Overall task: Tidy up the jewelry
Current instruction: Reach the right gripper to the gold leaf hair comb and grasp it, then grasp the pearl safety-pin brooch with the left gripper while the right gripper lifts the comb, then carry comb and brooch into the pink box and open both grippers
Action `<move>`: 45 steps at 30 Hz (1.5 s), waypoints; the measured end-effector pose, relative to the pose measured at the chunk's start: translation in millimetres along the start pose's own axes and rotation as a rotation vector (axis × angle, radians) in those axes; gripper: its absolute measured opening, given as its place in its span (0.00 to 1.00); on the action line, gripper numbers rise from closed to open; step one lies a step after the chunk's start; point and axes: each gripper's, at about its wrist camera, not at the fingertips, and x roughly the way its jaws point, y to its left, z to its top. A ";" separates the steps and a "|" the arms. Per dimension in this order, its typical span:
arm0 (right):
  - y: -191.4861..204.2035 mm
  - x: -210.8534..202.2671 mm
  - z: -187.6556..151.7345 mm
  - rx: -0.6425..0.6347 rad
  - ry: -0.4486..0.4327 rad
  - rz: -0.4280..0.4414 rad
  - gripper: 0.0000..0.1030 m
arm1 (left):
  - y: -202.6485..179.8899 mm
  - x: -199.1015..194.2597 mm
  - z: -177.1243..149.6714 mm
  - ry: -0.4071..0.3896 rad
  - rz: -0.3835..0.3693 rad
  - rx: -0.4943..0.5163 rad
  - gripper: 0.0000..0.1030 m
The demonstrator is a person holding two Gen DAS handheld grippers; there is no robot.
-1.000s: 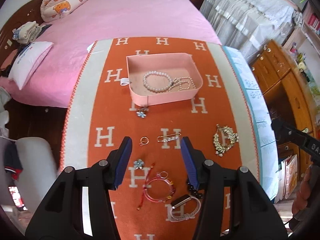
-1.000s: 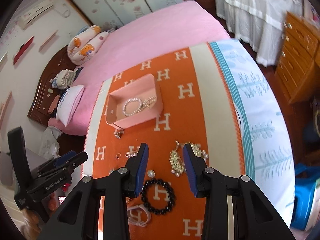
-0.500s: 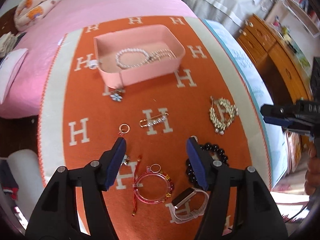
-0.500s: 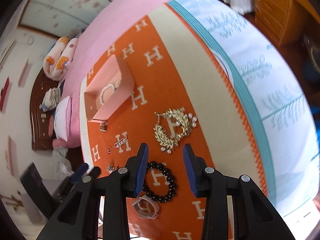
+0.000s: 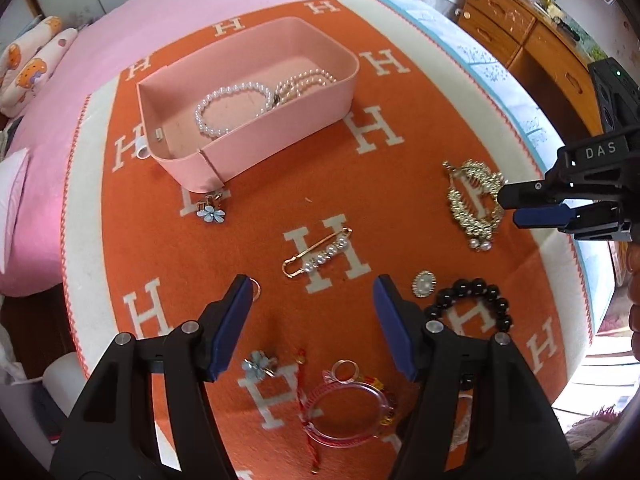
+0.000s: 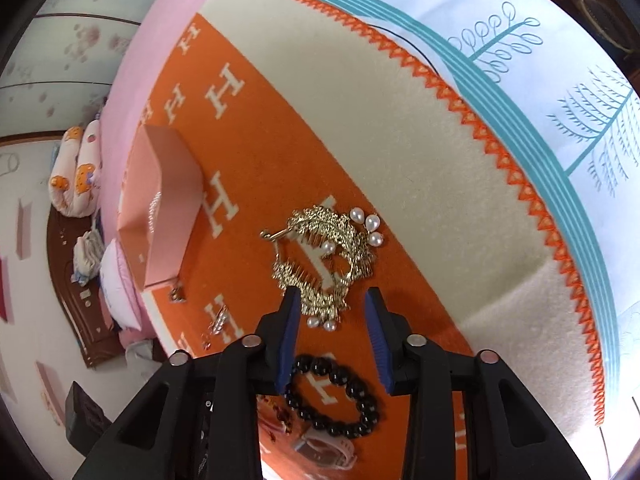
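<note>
The gold hair comb, the piece nearest the right gripper, is probably light but awkward: rigid filigree, thin teeth and dangling pearl drops that could snag the cloth or swing, so the solid leafy spine looks a safer hold than the teeth or pearls. It is a curved, leaf-patterned ornament with teardrop pearls at both ends, lying flat on the orange blanket just ahead of the right gripper's blue pads, which stand apart with nothing between them, one pad close over the comb's lower edge. In the left wrist view the same comb sits right of centre, with the right gripper reaching in beside it. The left gripper hovers with its fingers spread wide and empty above a pearl safety-pin brooch. Around lie a black bead bracelet, a small round brooch, a pink bangle and blue flower pieces. Beyond them the pink box already holds pearl strands.
</note>
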 end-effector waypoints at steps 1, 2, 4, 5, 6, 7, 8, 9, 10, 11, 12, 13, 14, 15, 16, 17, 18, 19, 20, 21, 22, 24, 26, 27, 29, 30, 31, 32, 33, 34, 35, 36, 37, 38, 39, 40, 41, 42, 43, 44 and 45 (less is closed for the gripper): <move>2.4 3.8 0.5 0.005 0.001 -0.016 0.29 | 2.1 3.4 1.8 0.004 -0.002 0.012 0.58; 5.0 7.7 0.6 0.010 0.003 -0.028 0.29 | 2.9 5.3 3.1 0.007 -0.003 0.021 0.58; 5.4 14.7 2.4 0.014 0.006 -0.052 0.23 | 4.1 9.7 6.0 0.012 -0.003 0.044 0.58; 8.7 16.3 2.0 0.013 -0.005 -0.070 0.23 | 4.6 12.3 7.9 0.014 0.000 0.058 0.58; 9.9 18.6 2.0 0.006 -0.018 -0.083 0.22 | 4.6 14.2 9.1 0.014 0.002 0.067 0.57; 14.7 19.9 1.7 -0.010 -0.028 -0.108 0.18 | 5.0 17.5 11.0 0.017 0.002 0.082 0.57; 18.2 21.1 1.3 -0.022 -0.041 -0.133 0.15 | 5.2 19.9 12.3 0.020 0.003 0.091 0.57; 20.3 21.9 1.1 -0.036 -0.051 -0.153 0.11 | 5.4 22.3 13.5 0.025 0.004 0.100 0.56; 24.3 22.6 0.8 -0.055 -0.065 -0.169 0.09 | 5.6 24.7 14.6 0.029 0.004 0.108 0.54; 27.7 23.8 0.2 -0.073 -0.078 -0.182 0.08 | 5.5 27.0 16.0 0.034 0.002 0.119 0.53; 30.9 24.1 -0.6 -0.088 -0.093 -0.198 0.07 | 5.3 28.5 17.0 0.038 0.001 0.126 0.52; 33.1 24.0 -1.3 -0.104 -0.106 -0.212 0.07 | 4.9 30.9 18.4 0.042 -0.003 0.138 0.52; 35.5 23.9 -2.0 -0.119 -0.118 -0.223 0.07 | 4.3 32.1 18.9 0.046 -0.005 0.147 0.52; 35.8 23.5 -1.7 -0.134 -0.131 -0.232 0.07 | 3.1 33.9 19.4 0.052 -0.006 0.161 0.50; 35.5 21.5 -0.2 -0.150 -0.144 -0.243 0.07 | 1.5 35.1 19.3 0.057 -0.007 0.171 0.47; 37.2 20.5 0.2 -0.167 -0.157 -0.255 0.07 | -0.2 37.0 19.0 0.066 -0.008 0.186 0.46; 38.1 18.8 0.8 -0.182 -0.166 -0.265 0.07 | -1.2 39.9 19.4 0.079 -0.007 0.201 0.44; 36.2 16.8 2.2 -0.192 -0.173 -0.270 0.07 | -2.3 41.8 19.5 0.087 -0.004 0.208 0.41; 37.8 15.4 2.5 -0.209 -0.182 -0.281 0.07 | -2.6 43.5 20.5 0.093 -0.006 0.214 0.40; 37.7 14.6 2.7 -0.223 -0.186 -0.288 0.07 | -2.6 43.8 22.3 0.094 -0.011 0.216 0.37; 33.0 11.0 4.0 -0.237 -0.192 -0.293 0.07 | -2.5 44.5 22.8 0.098 -0.014 0.217 0.36; 28.5 6.3 4.4 -0.261 -0.197 -0.304 0.07 | -2.8 47.0 27.7 0.108 -0.018 0.219 0.33; 24.9 3.5 3.9 -0.274 -0.195 -0.306 0.07 | -4.6 49.0 31.7 0.131 -0.044 0.223 0.23; 23.3 3.0 3.7 -0.277 -0.191 -0.302 0.07 | -5.5 49.7 34.1 0.143 -0.052 0.224 0.15; 20.8 3.3 2.4 -0.282 -0.187 -0.297 0.07 | -6.4 51.7 38.9 0.158 -0.049 0.221 0.15; 21.1 2.4 1.1 -0.291 -0.186 -0.294 0.07 | -5.9 52.3 40.8 0.162 -0.051 0.213 0.14; 19.8 2.5 -1.1 -0.295 -0.187 -0.292 0.07 | -6.3 52.0 41.5 0.167 -0.063 0.189 0.12; 19.3 1.7 -3.0 -0.302 -0.188 -0.289 0.07 | -3.9 51.3 43.0 0.169 -0.073 0.167 0.04; 19.3 -0.5 -5.2 -0.310 -0.191 -0.281 0.07 | -3.6 52.2 48.2 0.169 -0.081 0.143 0.05; 19.8 -2.3 -7.5 -0.318 -0.195 -0.273 0.07 | 0.2 48.5 51.4 0.161 -0.096 0.110 0.05; 22.1 -4.0 -8.7 -0.329 -0.200 -0.267 0.07 | 2.3 45.1 53.2 0.153 -0.103 0.091 0.04; 23.9 -7.2 -10.6 -0.339 -0.205 -0.259 0.07 | 4.4 40.8 55.3 0.142 -0.107 0.074 0.05; 26.2 -11.0 -12.4 -0.349 -0.210 -0.249 0.07 | 6.4 34.0 57.7 0.128 -0.112 0.056 0.04; 29.0 -14.7 -14.0 -0.359 -0.215 -0.243 0.07 | 7.8 29.1 59.4 0.118 -0.119 0.042 0.04; 32.2 -18.3 -15.1 -0.370 -0.220 -0.236 0.07 | 10.2 21.4 62.5 0.102 -0.132 0.021 0.04; 36.5 -21.0 -15.9 -0.376 -0.224 -0.230 0.07 | 11.5 16.5 64.4 0.094 -0.138 0.010 0.04; 40.5 -24.7 -16.7 -0.385 -0.229 -0.222 0.07 | 13.2 7.5 65.4 0.078 -0.141 -0.002 0.04; 46.4 -28.7 -17.5 -0.396 -0.235 -0.213 0.07 | 17.1 -0.9 67.1 0.063 -0.139 -0.008 0.04; 52.5 -32.1 -17.8 -0.407 -0.241 -0.207 0.07 | 18.0 -10.9 68.8 0.040 -0.135 -0.017 0.05; 60.0 -37.0 -18.8 -0.425 -0.248 -0.197 0.07 | 19.7 -18.6 67.8 0.025 -0.134 -0.024 0.05; 67.3 -41.3 -19.4 -0.441 -0.255 -0.188 0.07 | 21.7 -26.8 67.1 0.010 -0.131 -0.030 0.05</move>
